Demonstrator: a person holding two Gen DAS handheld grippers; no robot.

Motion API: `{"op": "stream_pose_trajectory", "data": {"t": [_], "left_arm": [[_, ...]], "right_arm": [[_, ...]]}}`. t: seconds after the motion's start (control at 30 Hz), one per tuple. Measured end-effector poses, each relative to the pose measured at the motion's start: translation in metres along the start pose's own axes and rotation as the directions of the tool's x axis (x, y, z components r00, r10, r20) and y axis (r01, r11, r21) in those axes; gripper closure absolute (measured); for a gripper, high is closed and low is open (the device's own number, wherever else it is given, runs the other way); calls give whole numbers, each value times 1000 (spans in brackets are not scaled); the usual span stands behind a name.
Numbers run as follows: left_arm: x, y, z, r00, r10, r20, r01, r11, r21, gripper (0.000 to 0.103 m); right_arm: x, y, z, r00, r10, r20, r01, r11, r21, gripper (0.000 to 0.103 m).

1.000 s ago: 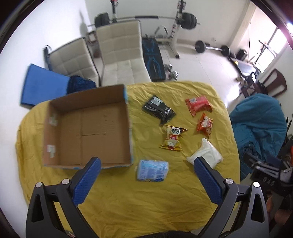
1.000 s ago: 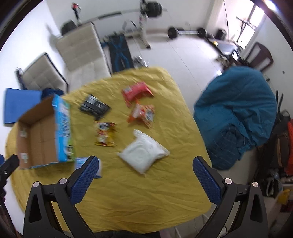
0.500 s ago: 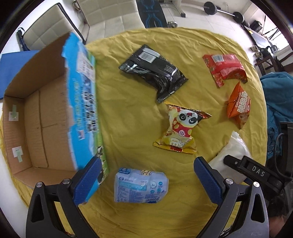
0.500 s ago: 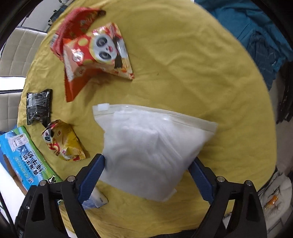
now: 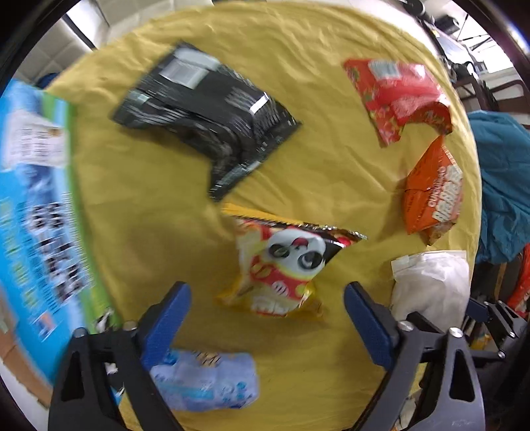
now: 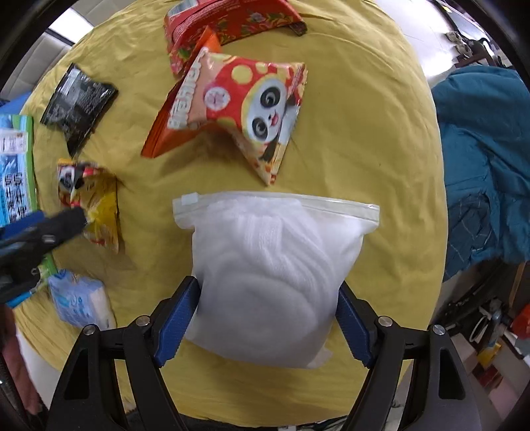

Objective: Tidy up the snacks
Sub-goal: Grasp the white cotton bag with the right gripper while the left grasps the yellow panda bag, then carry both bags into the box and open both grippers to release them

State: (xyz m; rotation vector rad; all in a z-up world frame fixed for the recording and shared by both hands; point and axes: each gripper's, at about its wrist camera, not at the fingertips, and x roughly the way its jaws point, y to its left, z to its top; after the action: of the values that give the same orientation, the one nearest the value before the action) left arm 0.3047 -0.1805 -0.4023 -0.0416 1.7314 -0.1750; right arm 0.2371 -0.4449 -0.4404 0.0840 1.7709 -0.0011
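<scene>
The right tool [image 6: 266,315] is spread around the white zip bag [image 6: 275,275], one blue pad [image 6: 179,315] touching each flank of the bag's lower half, not yet pinching it flat; the bag lies on the yellow-covered worktop [image 6: 364,132], zip edge pointing away from the tool. To do this well I judge the pads should close on the soft bulk below the zip, slowly, since the filling looks compressible and the film may slip; lift only once the pads bite.

The left tool [image 5: 265,305] is also spread, hovering over the lower end of the yellow panda packet [image 5: 281,265], which lies just beyond the zip bag's far-left side; it should drop so both pads straddle the packet's crimped bottom before closing.

Beyond the zip bag sits the red panda packet [image 6: 238,106], overlapping an orange packet [image 6: 172,132], with a red floral packet [image 6: 232,20] farther still; a black packet [image 6: 78,106] lies far left of it. A pale blue pack [image 6: 79,301] rests left of the bag, beside the blue-printed cardboard box [image 5: 36,215], the likely destination; carry the bag over that wall without brushing the left tool.
</scene>
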Motion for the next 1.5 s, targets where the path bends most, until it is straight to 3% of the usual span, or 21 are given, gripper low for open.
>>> {"op": "stream_pose_trajectory", "data": {"t": [0.07,0.13,0.27,0.37,0.57,0.93,1.27,1.5], "left_arm": [[11,-1,4,1000,-9,-18,9,1000,-4,44],[21,-2,6,1000,-5,-27,5,1000,-2,53],[28,2,5,1000,-16,-8,16,999,-30,56],[28,-1,-4,1000,-1,22,1,999,-36,61],[17,-3,-41,998,25,63,-21,998,-64,64],[-39,-12,-95,977,51,208,-37,997,-71,65],[-119,23,-97,942,50,331,-17,995,-102,65],[-173,69,-109,916,-5,400,60,990,-124,65]], "right_arm": [[-4,0,3,1000,-6,13,6,1000,21,20],[-1,-1,3,1000,-8,20,7,999,53,19],[0,-5,10,1000,-11,27,8,996,87,19],[3,-3,-1,998,-17,58,11,995,100,24],[-9,-7,-27,995,-24,93,15,995,99,36],[-65,15,-66,984,8,177,-18,998,58,39],[-139,51,-92,955,83,285,-70,996,-56,39],[-197,114,-101,921,150,359,-102,984,-149,39]]}}
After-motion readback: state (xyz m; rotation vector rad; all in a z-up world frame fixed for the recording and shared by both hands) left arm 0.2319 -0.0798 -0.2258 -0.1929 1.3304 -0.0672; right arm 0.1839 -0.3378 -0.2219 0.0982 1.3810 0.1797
